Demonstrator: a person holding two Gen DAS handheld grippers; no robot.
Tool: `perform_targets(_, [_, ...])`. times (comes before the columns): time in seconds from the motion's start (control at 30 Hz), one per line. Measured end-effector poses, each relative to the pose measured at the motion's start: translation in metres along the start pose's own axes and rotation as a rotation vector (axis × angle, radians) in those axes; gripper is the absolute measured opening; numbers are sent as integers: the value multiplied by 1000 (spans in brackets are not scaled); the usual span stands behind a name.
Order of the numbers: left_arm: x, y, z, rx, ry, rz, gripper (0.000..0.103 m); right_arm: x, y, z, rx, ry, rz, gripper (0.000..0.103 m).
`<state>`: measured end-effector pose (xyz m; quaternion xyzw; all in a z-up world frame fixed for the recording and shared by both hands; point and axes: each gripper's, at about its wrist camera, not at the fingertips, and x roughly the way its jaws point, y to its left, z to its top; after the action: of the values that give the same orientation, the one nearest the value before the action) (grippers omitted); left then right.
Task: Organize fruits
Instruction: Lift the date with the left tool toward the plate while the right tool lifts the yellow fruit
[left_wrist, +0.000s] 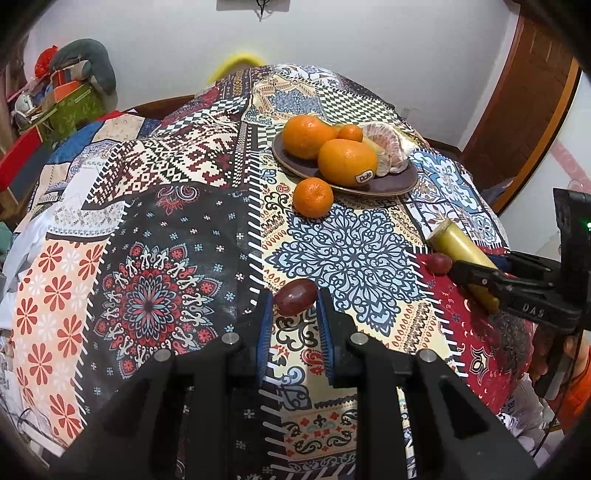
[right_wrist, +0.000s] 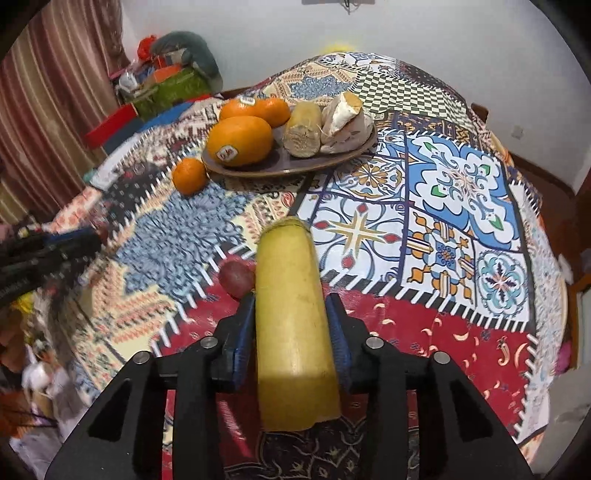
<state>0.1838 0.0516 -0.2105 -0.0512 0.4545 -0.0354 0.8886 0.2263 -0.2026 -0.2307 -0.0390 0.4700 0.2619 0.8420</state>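
My left gripper pinches a dark red grape crosswise at the very tips of its fingers, the blue pads closed on its two ends. My right gripper carries a yellow sugarcane piece lying lengthwise along its fingers, its cut end pointing ahead toward 12 o'clock; the pads sit tight against its flanks on both sides, though I judge rather than see that they press, since the stalk hides the contact. What my next move turns on is the brown plate: from the right wrist view it lies at about 11 o'clock, well apart, with oranges, another cane piece and a peeled pomelo already on it and a loose mandarin touching its near-left rim. A second grape rests on the tabletop just left of the cane. From the left wrist view the plate lies at 1 o'clock, neither hand clearly nearer.
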Motion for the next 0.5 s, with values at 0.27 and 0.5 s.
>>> perform_targets(0.27, [-6, 4, 13, -16, -34, -2, 23, -15, -2, 8, 19, -49, -2, 34])
perform_targets(0.5, [-6, -5, 32, 1, -81, 9, 23, -30, -2, 24, 7, -108, -24, 34])
